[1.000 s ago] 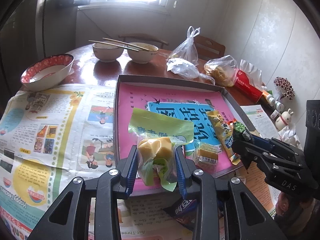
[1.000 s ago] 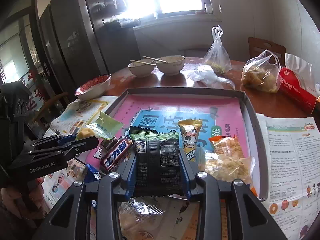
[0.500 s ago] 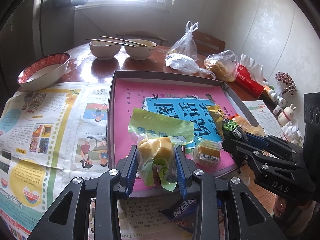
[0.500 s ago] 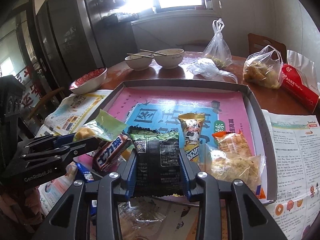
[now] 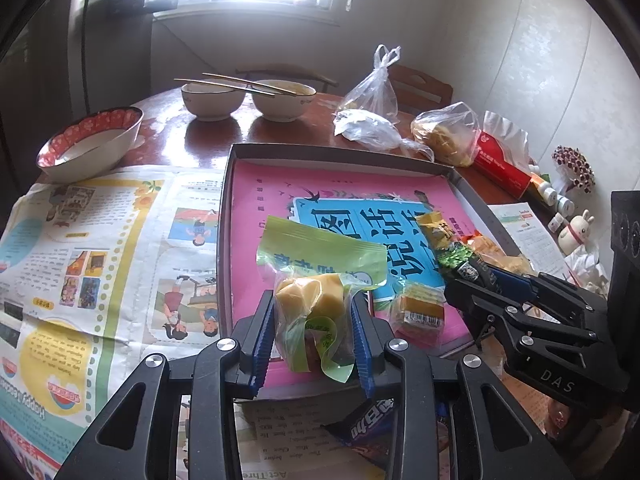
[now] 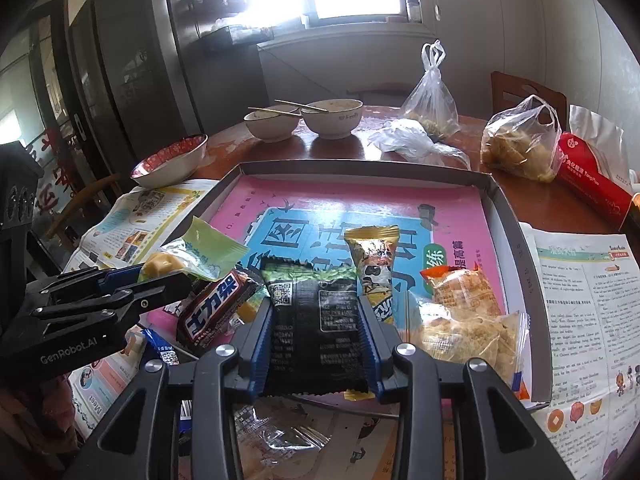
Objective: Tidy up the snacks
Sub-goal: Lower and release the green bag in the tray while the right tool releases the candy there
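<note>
Your left tool [image 5: 314, 330] is clamped on the clear green-topped packet of yellow sweets [image 5: 316, 292], and your right tool [image 6: 318, 338] on the black snack packet [image 6: 318, 316], each lifted over the near edge of the tray [image 6: 508, 216], presumably so both drop in together. Beyond them, toward 12 and 1 o'clock, the yellow panda packet [image 6: 374, 264] and orange cracker packs [image 6: 464, 288] already lie inside, while the bowls [image 6: 304, 120] sit far back on the table [image 6: 532, 200], clear of the sorting.
</note>
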